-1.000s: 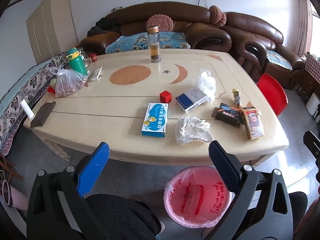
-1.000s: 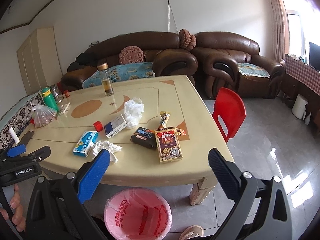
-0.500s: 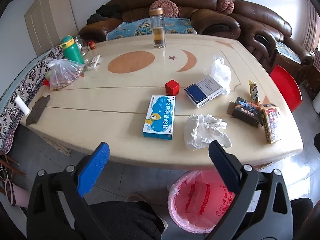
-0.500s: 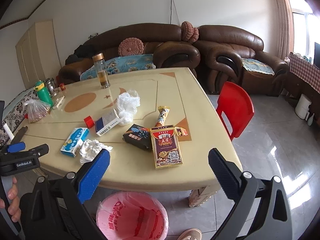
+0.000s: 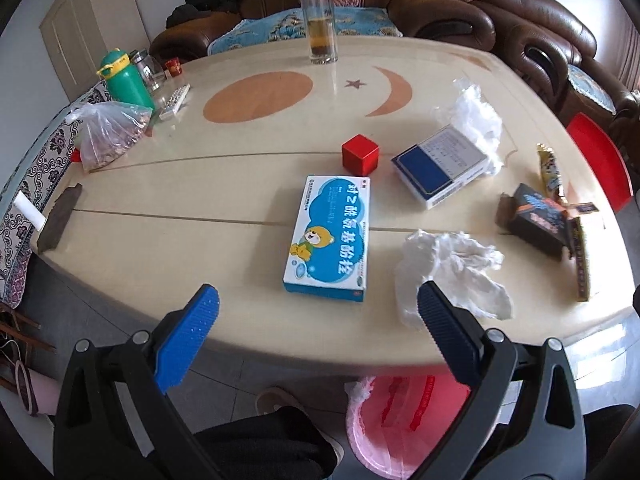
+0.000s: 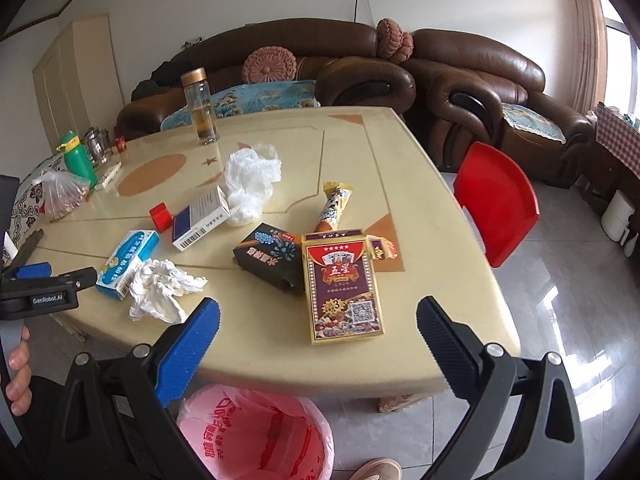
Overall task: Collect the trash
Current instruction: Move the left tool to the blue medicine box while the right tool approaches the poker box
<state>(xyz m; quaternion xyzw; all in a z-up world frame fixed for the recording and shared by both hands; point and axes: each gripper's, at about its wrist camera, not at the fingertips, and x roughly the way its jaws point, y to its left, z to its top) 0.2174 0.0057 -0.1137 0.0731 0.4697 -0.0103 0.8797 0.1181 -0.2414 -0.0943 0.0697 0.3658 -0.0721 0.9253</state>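
Nothing looks collected yet: every scrap is still lying on the tabletop (image 5: 160,240), and the pink-lined bin (image 6: 256,436) under its near edge is showing only its liner, as far as can be seen.

Going left to right in the left wrist view, the left gripper (image 5: 316,312) is hovering over the near edge with its ribbed blue pads spread wide and nothing between them. Ahead of it a glossy blue-and-white carton (image 5: 330,238) is lying flat, with a small red cube (image 5: 360,153) just beyond. To the right a crumpled white tissue (image 5: 452,276), soft and creased, is sitting beside the carton, close to the right-hand pad. Further back a navy box (image 5: 440,168) is resting against a crinkly clear plastic bag (image 5: 478,118).

In the right wrist view the right gripper (image 6: 318,332) is likewise gaping wide and empty, pointing at a rigid card-deck box (image 6: 342,284), a dark box (image 6: 270,258) touching it, and a yellow snack wrapper (image 6: 336,204) behind them.
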